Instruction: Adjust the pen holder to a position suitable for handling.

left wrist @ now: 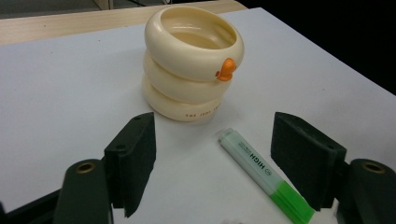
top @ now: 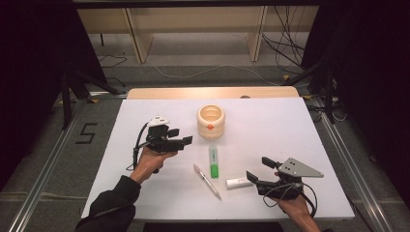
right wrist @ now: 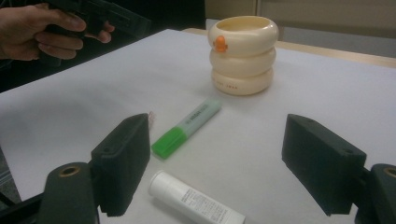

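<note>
Left gripper view shows the left gripper (left wrist: 212,158) spread wide, nothing between its jaws, the green highlighter (left wrist: 266,175) lying on the white table (left wrist: 70,93) just ahead and the cream ringed cup (left wrist: 191,60) beyond; high view has the right gripper (top: 261,170) open too, hovering beside the white tube (top: 239,182) and a pen (top: 207,181)

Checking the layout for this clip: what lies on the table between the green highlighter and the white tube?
In the high view, a pen lies slantwise on the white table, left of the stretch between the green highlighter and the white tube; the stretch itself is bare.
</note>
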The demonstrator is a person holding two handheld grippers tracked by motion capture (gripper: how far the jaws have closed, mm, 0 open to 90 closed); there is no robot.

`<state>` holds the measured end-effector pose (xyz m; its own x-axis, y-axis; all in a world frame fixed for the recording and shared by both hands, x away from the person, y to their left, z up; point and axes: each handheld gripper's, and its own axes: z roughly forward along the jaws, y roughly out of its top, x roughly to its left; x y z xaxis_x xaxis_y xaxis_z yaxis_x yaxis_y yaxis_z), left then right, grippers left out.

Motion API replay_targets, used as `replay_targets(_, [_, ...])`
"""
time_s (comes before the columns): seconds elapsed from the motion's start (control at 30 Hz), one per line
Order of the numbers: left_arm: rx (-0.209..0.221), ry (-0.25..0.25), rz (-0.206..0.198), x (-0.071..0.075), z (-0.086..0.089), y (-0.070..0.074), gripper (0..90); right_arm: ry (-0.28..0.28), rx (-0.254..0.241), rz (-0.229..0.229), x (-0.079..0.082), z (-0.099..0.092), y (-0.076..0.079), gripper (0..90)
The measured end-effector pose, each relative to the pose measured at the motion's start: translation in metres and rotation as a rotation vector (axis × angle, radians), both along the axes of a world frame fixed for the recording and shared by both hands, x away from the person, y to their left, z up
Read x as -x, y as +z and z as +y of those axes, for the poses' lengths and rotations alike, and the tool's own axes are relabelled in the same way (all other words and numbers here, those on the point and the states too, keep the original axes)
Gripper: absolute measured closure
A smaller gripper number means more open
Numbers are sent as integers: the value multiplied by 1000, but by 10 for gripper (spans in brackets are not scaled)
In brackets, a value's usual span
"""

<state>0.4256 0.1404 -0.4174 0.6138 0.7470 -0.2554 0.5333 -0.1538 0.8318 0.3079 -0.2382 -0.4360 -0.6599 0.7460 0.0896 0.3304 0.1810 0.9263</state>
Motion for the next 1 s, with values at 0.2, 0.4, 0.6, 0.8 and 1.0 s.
replay_targets(0.2, [25, 4, -8, 15, 7, 0, 278, -11, 20, 6, 0, 2, 1, 244])
replay_targets(0.4, [31, -6, -36, 32, 10, 0, 252, 10, 39, 18, 1, 8, 3, 238])
replay_targets(0.6, [17, -33, -84, 47, 12, 0, 236, 37, 71, 38, 3, 18, 7, 224])
replay_targets(0.8, [26, -46, -82, 56, 13, -2, 216, 76, 107, 62, 0, 25, 11, 219])
replay_targets(1.0, [30, -53, -82, 62, 15, -4, 209, 165, 207, 92, -11, 27, 20, 209])
